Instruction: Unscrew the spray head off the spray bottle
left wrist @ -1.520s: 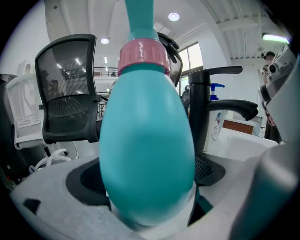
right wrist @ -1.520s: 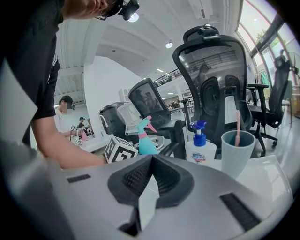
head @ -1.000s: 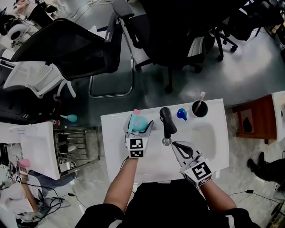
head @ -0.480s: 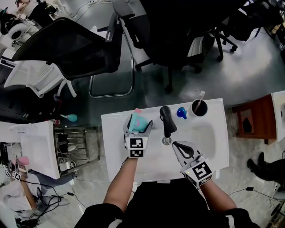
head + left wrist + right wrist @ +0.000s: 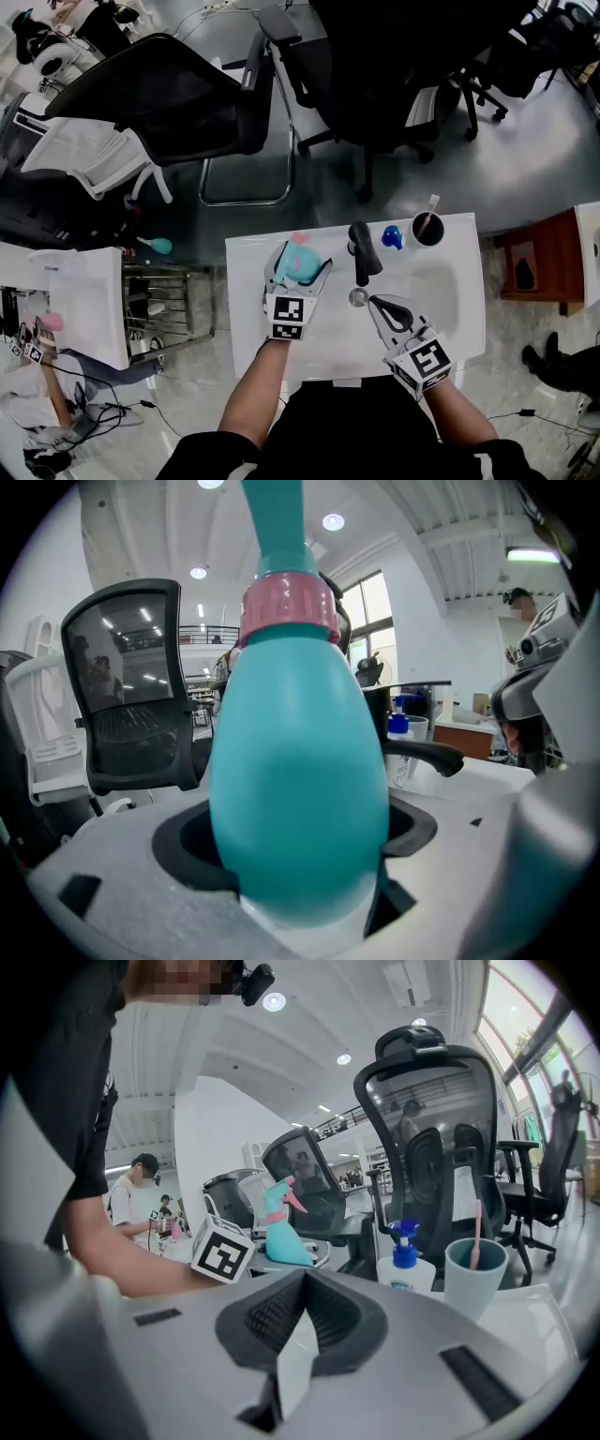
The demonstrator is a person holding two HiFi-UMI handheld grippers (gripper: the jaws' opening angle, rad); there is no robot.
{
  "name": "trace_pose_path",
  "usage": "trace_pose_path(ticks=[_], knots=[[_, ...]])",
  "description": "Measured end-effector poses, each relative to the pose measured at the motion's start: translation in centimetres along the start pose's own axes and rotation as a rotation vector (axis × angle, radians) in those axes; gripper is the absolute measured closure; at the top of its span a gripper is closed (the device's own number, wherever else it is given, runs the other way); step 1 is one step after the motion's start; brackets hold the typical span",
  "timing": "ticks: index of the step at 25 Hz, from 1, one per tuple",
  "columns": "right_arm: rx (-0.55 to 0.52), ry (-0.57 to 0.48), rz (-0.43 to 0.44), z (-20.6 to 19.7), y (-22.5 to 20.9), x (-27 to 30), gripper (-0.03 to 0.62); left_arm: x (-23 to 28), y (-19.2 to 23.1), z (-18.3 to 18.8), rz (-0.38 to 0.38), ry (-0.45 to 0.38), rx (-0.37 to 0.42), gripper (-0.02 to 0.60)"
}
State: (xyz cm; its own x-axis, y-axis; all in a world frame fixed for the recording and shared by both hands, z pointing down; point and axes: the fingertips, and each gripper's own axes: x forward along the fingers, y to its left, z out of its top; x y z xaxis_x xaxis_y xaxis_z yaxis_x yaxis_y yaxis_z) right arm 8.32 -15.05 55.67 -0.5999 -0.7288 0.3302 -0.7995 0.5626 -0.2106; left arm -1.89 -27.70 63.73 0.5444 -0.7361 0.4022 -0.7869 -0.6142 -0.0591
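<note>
A teal spray bottle [image 5: 297,257] with a pink collar [image 5: 288,602] stands on the white counter [image 5: 328,333], left of the faucet. Its pink-tipped spray head [image 5: 299,238] points away from me. My left gripper [image 5: 300,263] is shut on the bottle's wide body [image 5: 298,799], one jaw on each side. In the right gripper view the bottle [image 5: 281,1237] shows upright at the left. My right gripper [image 5: 375,303] is shut and empty, low near the counter's front, just right of the metal knob [image 5: 357,297]. Its pads [image 5: 298,1335] meet with nothing between them.
A black faucet [image 5: 362,251] reaches over the sink basin [image 5: 433,281]. A blue pump bottle [image 5: 391,236] and a dark cup with a toothbrush [image 5: 427,228] stand at the back right. Office chairs [image 5: 178,103] stand beyond the counter; a wire rack [image 5: 159,309] is at its left.
The head view has shifted a little, so everything sits slightly right and lower. The left gripper still holds the bottle, and the right gripper stays shut in the same place.
</note>
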Motion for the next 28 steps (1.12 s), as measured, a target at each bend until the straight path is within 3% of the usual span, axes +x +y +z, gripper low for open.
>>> trace_pose_path(ticks=[7, 16, 19, 28], knots=[[-0.043, -0.083, 0.018, 3.5, 0.5, -0.6, 0.588, -2.9, -1.5, 3.8, -0.062, -0.061, 0.032, 0.147], [-0.166, -0.174, 0.159, 8.7, 4.7, -1.4, 0.586, -5.7, -4.3, 6.8, -0.140, -0.068, 0.079, 0.147], [-0.233, -0.176, 0.228, 9.9, 6.7, -1.4, 0.520, -6.4, -5.3, 7.5, -0.167, -0.064, 0.092, 0.147], [-0.347, -0.199, 0.273, 12.8, 9.9, -0.9, 0.459, -7.5, -7.4, 8.8, -0.202, -0.062, 0.130, 0.147]])
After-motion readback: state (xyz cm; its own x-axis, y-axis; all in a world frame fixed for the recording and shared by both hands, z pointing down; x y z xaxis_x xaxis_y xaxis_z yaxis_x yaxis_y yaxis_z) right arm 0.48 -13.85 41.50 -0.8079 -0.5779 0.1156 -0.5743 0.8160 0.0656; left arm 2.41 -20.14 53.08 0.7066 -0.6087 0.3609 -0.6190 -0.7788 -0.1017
